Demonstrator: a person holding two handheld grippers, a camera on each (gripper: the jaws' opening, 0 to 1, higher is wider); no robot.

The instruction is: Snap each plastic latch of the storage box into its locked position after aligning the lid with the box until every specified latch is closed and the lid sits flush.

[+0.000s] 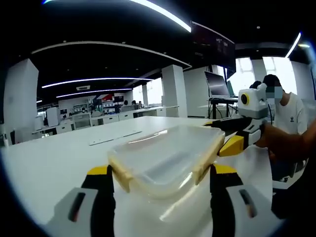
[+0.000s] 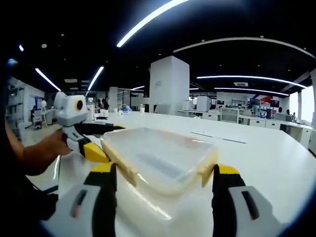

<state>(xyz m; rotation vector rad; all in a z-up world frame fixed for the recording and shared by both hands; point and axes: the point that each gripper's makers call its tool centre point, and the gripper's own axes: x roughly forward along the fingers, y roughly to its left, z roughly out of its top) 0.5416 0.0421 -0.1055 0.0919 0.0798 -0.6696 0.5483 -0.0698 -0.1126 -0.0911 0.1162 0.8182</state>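
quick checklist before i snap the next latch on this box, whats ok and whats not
1. Lid on the storage box: ok, it covers the box.
2. Lid flush all round: cannot tell.
3. Near yellow latches flipped down: cannot tell, they look flared.
4. Left gripper straddling the box end, jaws apart: ok.
5. Right gripper straddling the opposite end, jaws apart: ok.
6. Box flat on the white table: ok.

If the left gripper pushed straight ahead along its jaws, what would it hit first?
Probably the storage box: its near end sits between the open jaws of the left gripper, close ahead. Exact depth is unclear.
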